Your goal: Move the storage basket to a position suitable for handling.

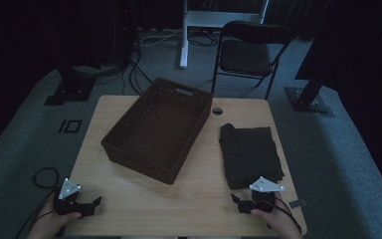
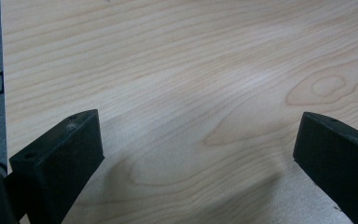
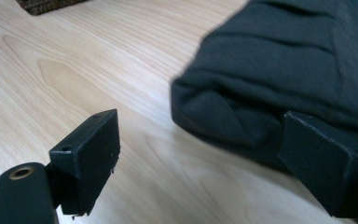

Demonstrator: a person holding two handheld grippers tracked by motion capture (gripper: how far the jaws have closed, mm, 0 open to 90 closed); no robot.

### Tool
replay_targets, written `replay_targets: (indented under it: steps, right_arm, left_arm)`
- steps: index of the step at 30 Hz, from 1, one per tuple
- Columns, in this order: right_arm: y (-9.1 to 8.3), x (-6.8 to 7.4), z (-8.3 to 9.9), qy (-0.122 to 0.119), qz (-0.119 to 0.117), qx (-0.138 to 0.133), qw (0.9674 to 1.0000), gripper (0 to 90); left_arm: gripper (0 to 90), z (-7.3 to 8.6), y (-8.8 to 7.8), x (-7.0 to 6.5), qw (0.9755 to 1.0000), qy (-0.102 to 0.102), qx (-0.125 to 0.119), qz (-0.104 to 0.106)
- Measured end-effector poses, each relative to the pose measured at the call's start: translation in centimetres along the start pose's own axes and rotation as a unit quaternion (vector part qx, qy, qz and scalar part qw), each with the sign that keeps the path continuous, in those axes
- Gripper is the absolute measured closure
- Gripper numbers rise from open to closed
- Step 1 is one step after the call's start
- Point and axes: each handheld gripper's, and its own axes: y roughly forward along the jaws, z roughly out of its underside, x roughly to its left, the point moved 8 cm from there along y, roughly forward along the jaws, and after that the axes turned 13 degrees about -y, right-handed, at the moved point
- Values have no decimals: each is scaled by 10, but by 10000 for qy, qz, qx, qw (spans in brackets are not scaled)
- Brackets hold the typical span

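Light wood table (image 1: 144, 194), viewed from above; the room around it is dim. Right gripper (image 1: 248, 203) is held in the person's right hand (image 1: 278, 224) at the near right part of the table, just at the near edge of a folded dark cloth (image 1: 251, 152). The cloth lies flat on the right half of the table, long axis running away from the person, its far end near a round cable hole (image 1: 217, 110) in the table top. In the right gripper view the fingers (image 3: 91, 156) stand wide apart with nothing between them; the near corner of the cloth (image 3: 279, 74) sits just ahead of them, its folded edge showing stacked layers, and the right-hand finger overlaps the cloth's lower edge in the picture, though contact cannot be confirmed. Left gripper (image 1: 82, 205) is in the left hand (image 1: 49, 224) at the near left corner of the table, well apart from the cloth. In the left gripper view its fingers (image 2: 63, 158) are also spread wide, over bare wood grain, holding nothing. A dark woven basket (image 1: 129, 130) sits in the middle of the table, turned at an angle, left of the cloth and not touching it; its interior looks empty. A folding chair (image 1: 248, 52) stands on the grey carpet beyond the table.
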Motion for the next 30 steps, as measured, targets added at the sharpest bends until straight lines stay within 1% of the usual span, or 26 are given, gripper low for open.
replay_targets:
  steps: [2,3,5,7,9,10,11,12,13,14,15,17,18,19,22,24,26,27,28,30]
  right_arm:
    - [4,3,-8,43,26,-47,10000,126]
    - [6,4,-12,22,37,-84,10000,126]
    - [11,7,-22,64,78,-169,9998,127]
    - [14,12,-32,-5,76,-254,9996,129]
    - [17,15,-41,-33,109,-305,9995,133]
    - [19,16,-45,-53,114,-343,9993,133]
    - [20,18,-49,-50,115,-368,9992,133]
    - [22,19,-53,10,118,-399,9991,133]
    - [24,20,-57,48,127,-450,9989,133]
    - [24,20,-57,48,127,-450,9989,133]
    - [28,23,-64,47,160,-481,9987,134]
    - [30,26,-72,145,153,-545,9983,135]
    - [32,28,-76,127,148,-578,9981,136]
    - [33,30,-80,111,152,-598,9980,136]
    - [36,34,-93,167,146,-705,9973,136]
    - [39,36,-101,237,143,-800,9964,137]
    - [41,37,-109,240,158,-836,9961,140]
    - [42,38,-113,202,159,-855,9960,140]
    - [42,39,-116,180,153,-863,9960,140]
    - [44,40,-123,152,137,-886,9959,140]
  left_arm:
    - [14,-3,0,1,10000,-45,-34,30]
    - [14,-4,0,2,10000,-31,-40,29]
    - [14,-7,1,4,10000,23,-48,16]
    - [14,-11,1,5,9999,-6,-79,85]
    - [14,-17,2,8,9999,8,-134,98]
    - [14,-17,2,8,9999,8,-134,98]
    - [15,-22,2,9,9997,-32,-182,129]
    - [14,-25,3,10,9997,-47,-202,126]
    - [14,-28,3,11,9996,-28,-250,115]
    - [14,-28,3,11,9996,-28,-250,115]
    - [15,-34,3,12,9994,-24,-299,145]
    - [15,-40,4,12,9993,2,-340,171]
    - [15,-44,4,12,9992,-2,-362,172]
    - [14,-47,4,12,9991,27,-379,193]
    - [14,-56,6,10,9989,110,-389,249]
    - [14,-62,7,10,9987,110,-413,274]
    - [15,-65,7,10,9986,117,-418,298]
    - [14,-73,6,10,9981,103,-491,366]
    - [14,-77,5,10,9978,106,-547,363]
    - [14,-85,2,9,9974,150,-585,386]
